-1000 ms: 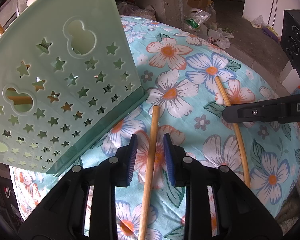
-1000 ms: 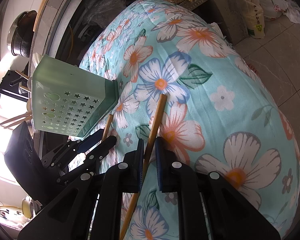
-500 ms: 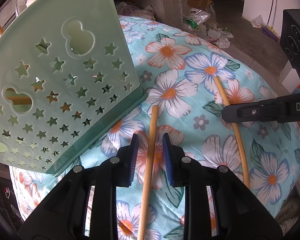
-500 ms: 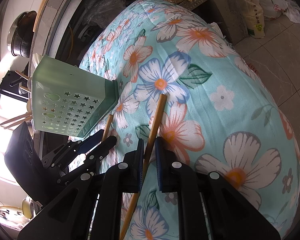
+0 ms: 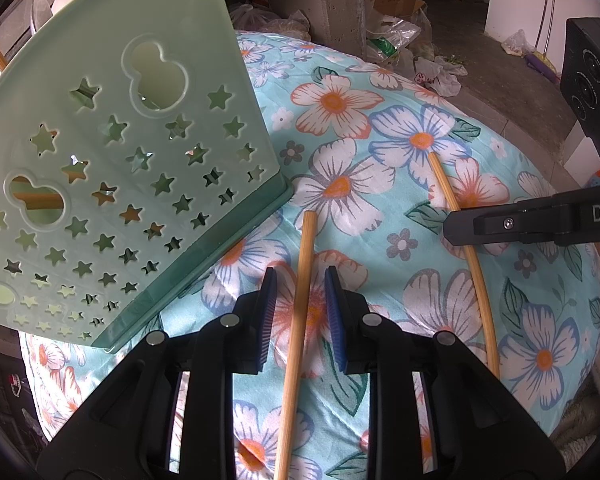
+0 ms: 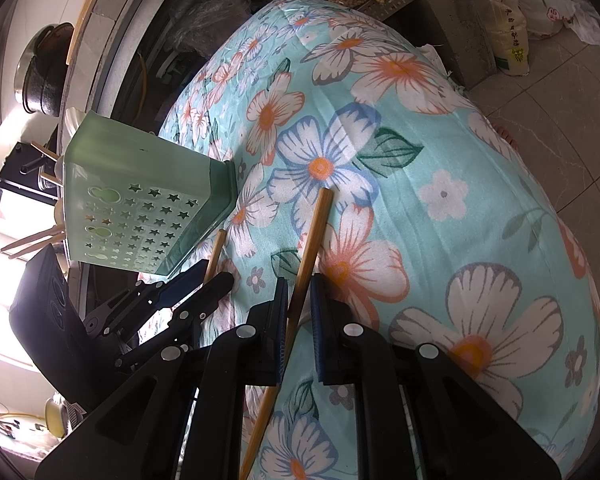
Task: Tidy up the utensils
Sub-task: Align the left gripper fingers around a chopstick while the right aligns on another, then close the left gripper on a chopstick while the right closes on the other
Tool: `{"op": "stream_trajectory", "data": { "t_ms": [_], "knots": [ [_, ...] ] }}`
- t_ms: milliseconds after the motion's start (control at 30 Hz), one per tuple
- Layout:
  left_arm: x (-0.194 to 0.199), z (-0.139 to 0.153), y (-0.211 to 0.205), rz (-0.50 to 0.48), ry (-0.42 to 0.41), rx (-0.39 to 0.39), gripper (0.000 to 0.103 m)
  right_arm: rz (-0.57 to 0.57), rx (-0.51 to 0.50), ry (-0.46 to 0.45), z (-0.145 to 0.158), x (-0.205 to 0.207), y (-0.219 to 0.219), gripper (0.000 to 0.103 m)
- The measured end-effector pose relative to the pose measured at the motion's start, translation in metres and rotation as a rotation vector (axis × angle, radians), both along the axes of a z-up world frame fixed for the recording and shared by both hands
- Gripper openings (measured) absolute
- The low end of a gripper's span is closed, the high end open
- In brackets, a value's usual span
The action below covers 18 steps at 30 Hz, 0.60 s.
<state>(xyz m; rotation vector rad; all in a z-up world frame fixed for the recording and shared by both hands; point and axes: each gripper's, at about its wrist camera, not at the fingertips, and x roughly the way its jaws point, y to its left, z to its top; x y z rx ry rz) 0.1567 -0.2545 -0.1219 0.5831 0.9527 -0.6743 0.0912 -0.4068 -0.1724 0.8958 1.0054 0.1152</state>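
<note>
A: Item one, your left tongs [image 5: 300, 280]?

B: Open. The pads straddle the left stick [image 5: 306, 248] with a clear gap on either side. Nothing is pinched. The stick lies flat on the cloth [image 5: 380, 240].

A: Item two, your right tongs [image 6: 299, 284]?

B: Narrow, close about the right stick [image 6: 316, 224]. A sliver of daylight shows at one pad, and I cannot tell whether they bite. That stick also rests on the cloth.

A: Item three, anything changed in the last second?

B: Next to nothing. Both your hands have kept their place. The left pads are a shade closer than they were, and the right pads are as before. Neither stick has shifted or lifted.

A: Item four, the destination?

B: A green rack [image 5: 120, 160] with star holes, tipped over on the cloth. Its lower corner is near the left stick's far end. More sticks show through its holes and past its mouth.

A: What does that mean for the job?

B: As I judge it, you are lined up on both sticks and neither is yet taken. Two remain outside the rack. Close the left pads fully, make sure of the right, then lift both toward the rack's mouth. Thin round sticks on soft cloth may roll or swivel if pinched off-centre
</note>
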Motion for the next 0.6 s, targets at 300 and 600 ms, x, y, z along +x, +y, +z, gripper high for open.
{"op": "stream_trajectory", "data": {
  "t_ms": [300,600],
  "knots": [
    [-0.0018,-0.0014,-0.0022,-0.012,0.001,-0.007,0.011,-0.001,0.002,0.000,0.0000,0.0000,-0.0007,0.011],
    [-0.0065,-0.0002,0.0051,-0.018,0.037,-0.010,0.006,0.001,0.000,0.005,-0.0001,0.0010,0.0002,0.011]
  ]
}}
